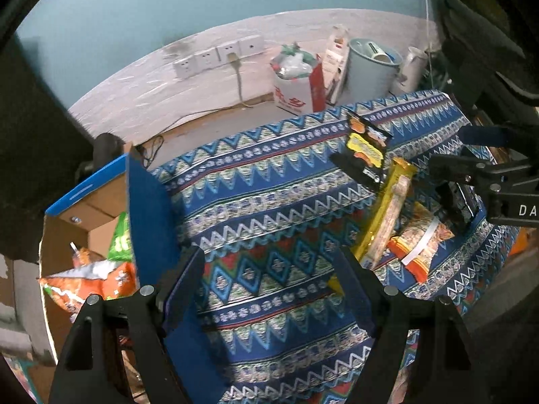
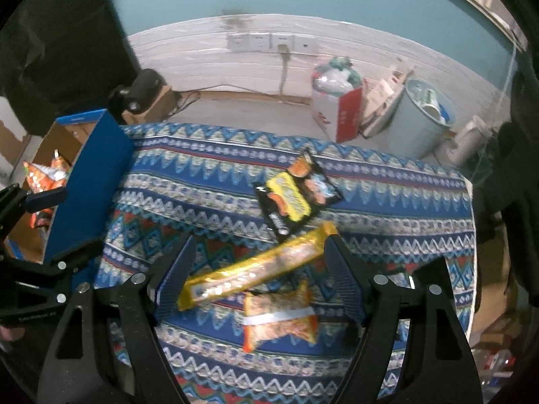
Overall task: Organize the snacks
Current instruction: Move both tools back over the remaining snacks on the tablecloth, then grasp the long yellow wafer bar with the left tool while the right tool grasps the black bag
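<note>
The right tool [image 2: 259, 276], spread and empty, hangs over the long yellow packet [image 2: 256, 272] lying slantwise on the bench [image 2: 404, 202] (left tool [image 1: 269, 286], also spread, is farther, nearer the box [image 1: 148, 208]).

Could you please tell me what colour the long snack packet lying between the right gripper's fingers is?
The long snack packet is golden yellow, seen best in the right wrist view.

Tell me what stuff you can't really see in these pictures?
- Cardboard box, left wrist view: its blue flap hides much of the inside; the green packet only peeks out.
- Black snack bag, right wrist view: blurred, name unreadable.
- Orange packet, right wrist view: the long yellow packet covers its top edge.
- Bin, left wrist view: contents too small.
- Left gripper, left wrist view: its fingers hide some tablecloth.
</note>
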Available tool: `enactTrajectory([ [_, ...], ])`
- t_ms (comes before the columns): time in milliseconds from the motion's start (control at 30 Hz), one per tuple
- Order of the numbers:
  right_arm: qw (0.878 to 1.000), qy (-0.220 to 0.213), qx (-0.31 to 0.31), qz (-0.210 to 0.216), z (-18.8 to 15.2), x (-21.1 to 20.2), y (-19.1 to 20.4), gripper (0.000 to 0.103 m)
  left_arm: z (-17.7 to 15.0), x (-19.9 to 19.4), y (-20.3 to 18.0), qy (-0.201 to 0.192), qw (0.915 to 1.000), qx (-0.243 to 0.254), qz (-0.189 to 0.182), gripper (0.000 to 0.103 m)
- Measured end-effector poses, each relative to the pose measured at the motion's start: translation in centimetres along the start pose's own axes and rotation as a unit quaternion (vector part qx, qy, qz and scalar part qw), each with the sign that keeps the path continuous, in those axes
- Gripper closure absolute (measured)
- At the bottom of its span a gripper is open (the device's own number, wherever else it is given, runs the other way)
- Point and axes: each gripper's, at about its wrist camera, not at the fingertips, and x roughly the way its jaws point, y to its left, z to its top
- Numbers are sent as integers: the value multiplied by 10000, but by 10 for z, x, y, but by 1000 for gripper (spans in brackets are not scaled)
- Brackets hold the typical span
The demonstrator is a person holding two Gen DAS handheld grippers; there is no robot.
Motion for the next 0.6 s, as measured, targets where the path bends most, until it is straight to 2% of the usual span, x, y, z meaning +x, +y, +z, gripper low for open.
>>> enactTrajectory([
  [167, 9996, 130, 171, -179, -11, 8, -31, 25, 11, 13, -24, 58, 9997, 231, -30, 23],
  [600, 9932, 728, 699, -579, -47, 46, -103, 25, 26, 59, -82, 449, 9959, 644, -458, 23],
])
